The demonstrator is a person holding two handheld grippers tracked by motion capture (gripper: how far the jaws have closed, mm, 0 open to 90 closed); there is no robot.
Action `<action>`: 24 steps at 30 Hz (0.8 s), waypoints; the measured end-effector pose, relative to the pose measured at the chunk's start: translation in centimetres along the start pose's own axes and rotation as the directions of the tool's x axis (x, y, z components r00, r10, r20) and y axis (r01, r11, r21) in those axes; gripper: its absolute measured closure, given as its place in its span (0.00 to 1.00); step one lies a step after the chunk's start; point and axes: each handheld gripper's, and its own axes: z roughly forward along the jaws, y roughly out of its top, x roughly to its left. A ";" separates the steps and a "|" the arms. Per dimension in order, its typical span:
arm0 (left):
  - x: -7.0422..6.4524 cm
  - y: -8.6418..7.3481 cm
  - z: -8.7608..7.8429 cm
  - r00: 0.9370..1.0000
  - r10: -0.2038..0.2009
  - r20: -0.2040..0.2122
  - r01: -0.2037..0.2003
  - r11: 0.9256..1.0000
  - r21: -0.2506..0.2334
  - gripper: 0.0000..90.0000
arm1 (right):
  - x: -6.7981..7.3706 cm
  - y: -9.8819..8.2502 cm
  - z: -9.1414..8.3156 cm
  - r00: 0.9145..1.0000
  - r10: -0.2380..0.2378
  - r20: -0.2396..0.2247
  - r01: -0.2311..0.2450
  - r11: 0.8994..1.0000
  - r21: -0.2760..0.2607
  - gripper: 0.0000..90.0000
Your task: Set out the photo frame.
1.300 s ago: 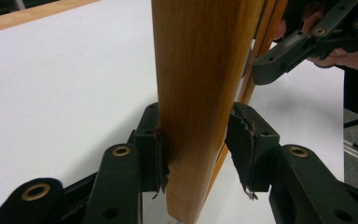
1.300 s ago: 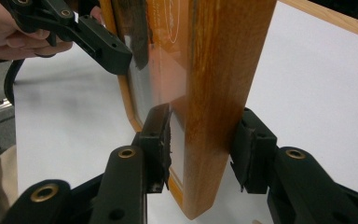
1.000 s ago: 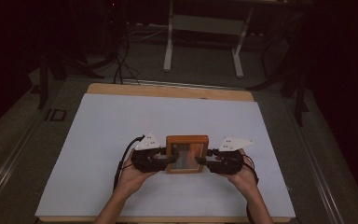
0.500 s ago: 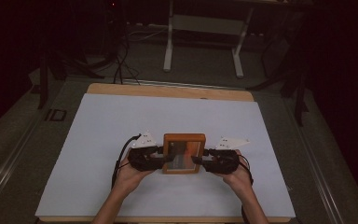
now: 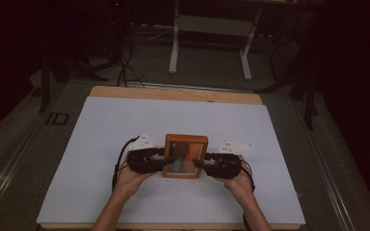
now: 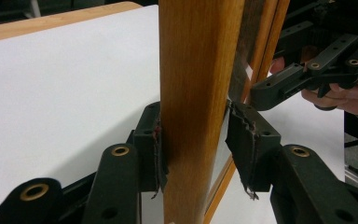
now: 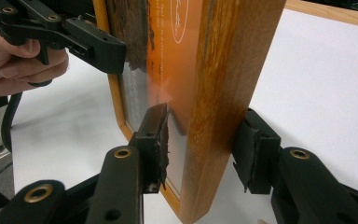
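Wooden picture frame [image 5: 185,155] sits near the front middle of the white tabletop [image 5: 101,130], held between two grippers. It has an orange picture behind glass.

Closest to the person, two hands come in from the bottom edge. The left hand [image 5: 127,178] holds the left gripper [image 5: 167,158]. Its jaws are clamped on the left side of the frame. In the left gripper view, one pad [image 6: 154,149] presses on the back of the wood bar and the other touches the glass side.

The right hand [image 5: 241,183] holds the right gripper [image 5: 200,162]. Its jaws are clamped on the right side of the frame. In the right gripper view, one pad [image 7: 157,140] sits on the glass and the other is at the back of the wood bar.

Farther off, the bare wooden edge of the tabletop shows, and beyond it a metal stand [image 5: 209,38] on the dark floor.
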 end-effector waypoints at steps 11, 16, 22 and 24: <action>1.0 -0.7 0.3 0.999 -0.031 -0.013 0.031 0.999 0.023 0.63 | -0.4 -0.5 1.3 0.999 0.034 0.001 -0.034 0.999 0.015 0.64; 1.5 -1.1 0.4 0.999 -0.053 -0.007 0.053 0.998 0.028 0.63 | -0.4 -0.7 2.0 0.999 0.036 0.001 -0.036 0.999 0.031 0.65; 1.9 -1.4 0.5 0.997 -0.072 0.003 0.072 0.997 0.023 0.63 | -0.5 -0.7 2.1 0.999 0.035 0.000 -0.035 0.999 0.033 0.65; 2.2 -1.7 0.5 0.996 -0.093 0.016 0.093 0.996 0.017 0.63 | -0.5 -0.7 2.2 0.999 0.035 0.001 -0.035 0.999 0.030 0.65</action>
